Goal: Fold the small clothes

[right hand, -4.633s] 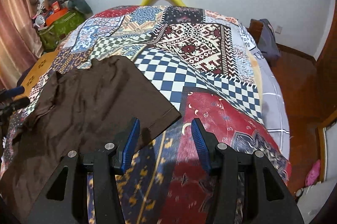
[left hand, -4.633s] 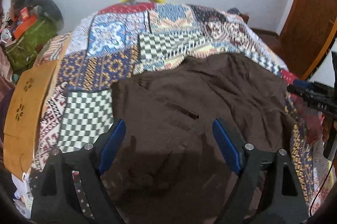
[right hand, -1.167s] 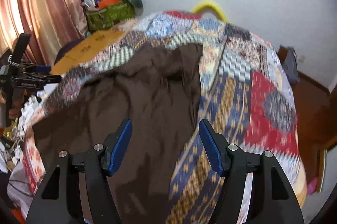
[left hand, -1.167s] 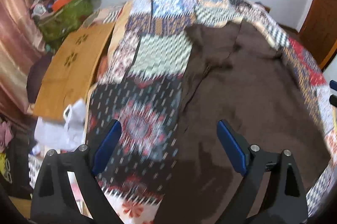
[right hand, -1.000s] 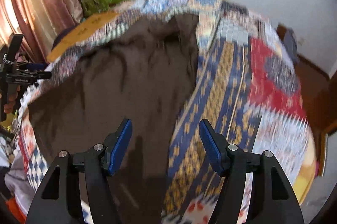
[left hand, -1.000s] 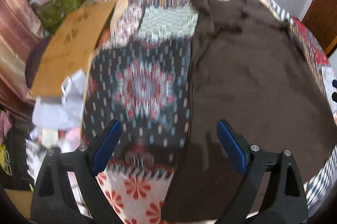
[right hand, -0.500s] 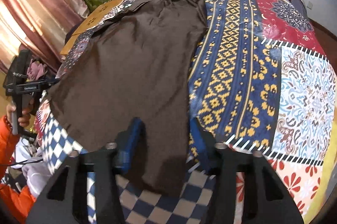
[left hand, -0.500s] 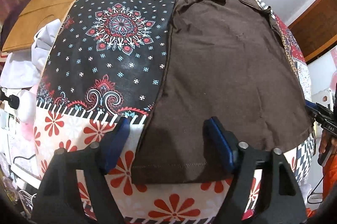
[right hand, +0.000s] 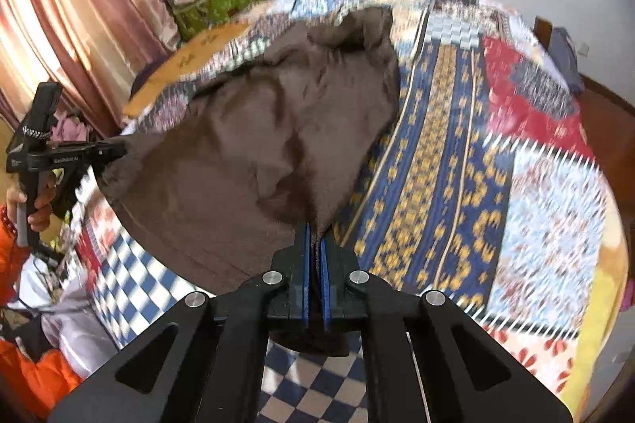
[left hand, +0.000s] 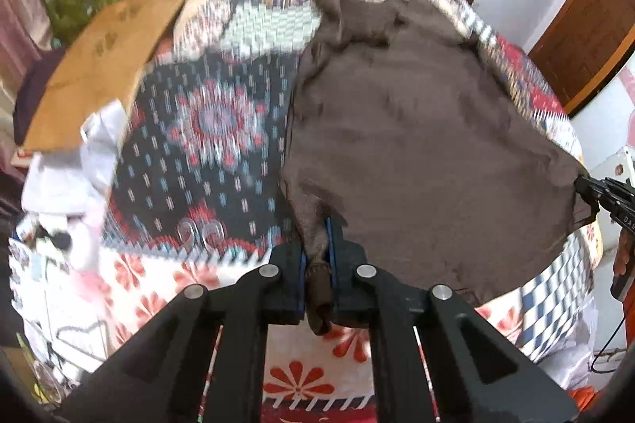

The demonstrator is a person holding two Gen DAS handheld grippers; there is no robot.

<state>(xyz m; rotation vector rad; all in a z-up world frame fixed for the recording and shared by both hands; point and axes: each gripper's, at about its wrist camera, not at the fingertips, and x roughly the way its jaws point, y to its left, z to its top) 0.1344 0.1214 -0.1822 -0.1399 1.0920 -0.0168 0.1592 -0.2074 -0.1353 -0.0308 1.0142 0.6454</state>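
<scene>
the left tool (left hand: pixel 317 256) is clamped tight on one near corner of the brown garment (left hand: pixel 416 129), a bunched roll of hem being pinched between its blue pads (left hand: pixel 332 248). the right tool (right hand: pixel 315 256) is likewise closed hard on the other near corner, cloth being trapped between its pads (right hand: pixel 326 264). in each view the other tool is seen at the frame edge, gripped by a hand (right hand: pixel 37 200), with the hem stretched between the two.

the garment is spread lengthwise over the patchwork bedspread (right hand: pixel 456 165), its near edge raised off the bed and its crumpled collar end (left hand: pixel 357 22) resting toward the far side.

from here, the fold is judged to be at risk in several ways. only a thin bunch of fabric is held in each tool, so a corner could slip out if the cloth is pulled taut. if the two corners are carried unevenly, a skewed fold would result. the rumpled far end could be dragged along or folded under, leaving creases. the near edge lies close to the bed's side, so a dropped corner could slide off.
</scene>
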